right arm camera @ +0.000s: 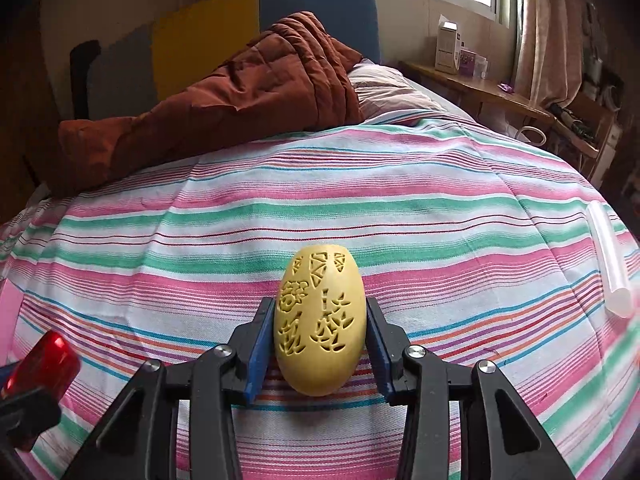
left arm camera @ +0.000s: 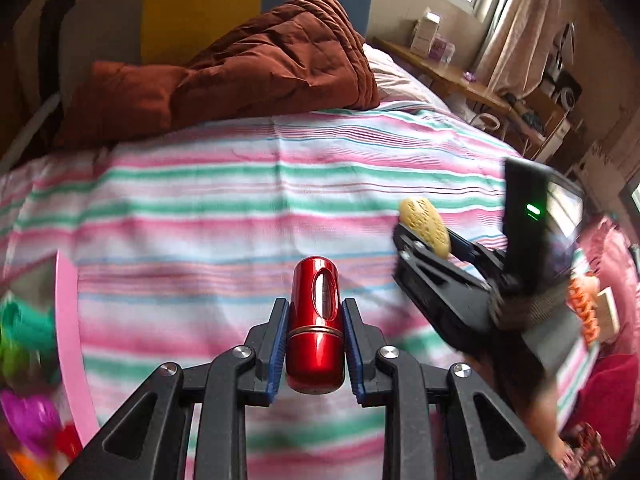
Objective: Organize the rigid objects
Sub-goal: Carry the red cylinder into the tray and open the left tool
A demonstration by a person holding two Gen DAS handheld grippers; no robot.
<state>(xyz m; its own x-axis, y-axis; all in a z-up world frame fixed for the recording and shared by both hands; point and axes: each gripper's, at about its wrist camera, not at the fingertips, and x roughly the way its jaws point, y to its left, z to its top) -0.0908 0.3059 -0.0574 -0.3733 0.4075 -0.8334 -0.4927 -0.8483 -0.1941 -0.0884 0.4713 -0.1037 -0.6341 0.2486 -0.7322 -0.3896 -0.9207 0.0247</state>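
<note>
Sunlit through a window at the far end, the bedroom held a bed covered by a pink, green and white striped sheet, with a rumpled rust-brown quilt heaped near the headboard. A wooden side tabletop with small boxes stood beside the bed under the window.

Left tongs were clamped on a glossy red metal cylinder with an oval slot, held upright above the striped sheet, blue pads pressing both its sides. Right tongs were clamped on a yellow egg-shaped carved ornament with cut-out patterns, also held above the sheet.

From the left camera, the right tongs and their ornament appeared to the right, apart from the cylinder. At that view's left edge, a pink tray rim bordered blurred, brightly coloured plastic pieces. A translucent white tube lay on the sheet at the right.
</note>
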